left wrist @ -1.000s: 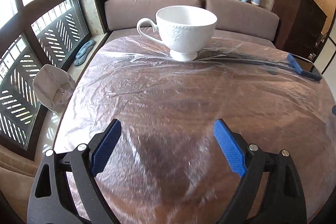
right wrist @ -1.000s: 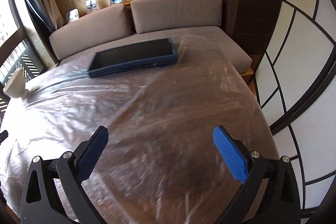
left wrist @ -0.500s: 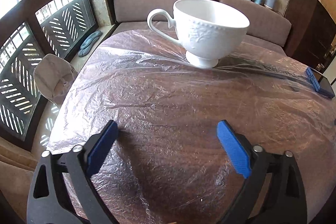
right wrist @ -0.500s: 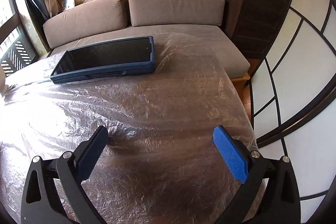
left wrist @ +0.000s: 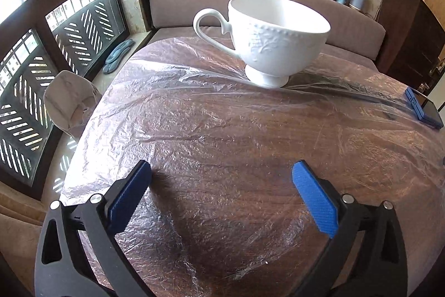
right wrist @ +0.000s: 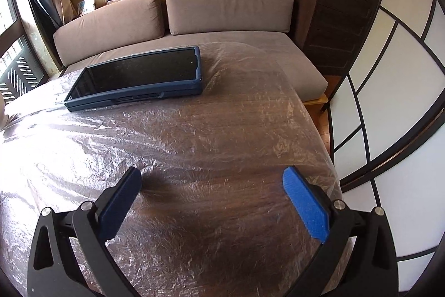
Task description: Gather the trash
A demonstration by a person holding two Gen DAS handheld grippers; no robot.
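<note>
Nothing collected yet: both the left gripper [left wrist: 221,187] and right gripper [right wrist: 211,189] hover with jaws apart, empty, over the crinkled plastic sheet [left wrist: 194,113], likely the trash, spread across the surface.

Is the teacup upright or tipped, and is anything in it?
Upright: the teacup stands on its foot on the plastic sheet. The visible inner wall is bare white; its bottom is hidden.

Crinkled glossy plastic film [left wrist: 211,113] over wood
</note>
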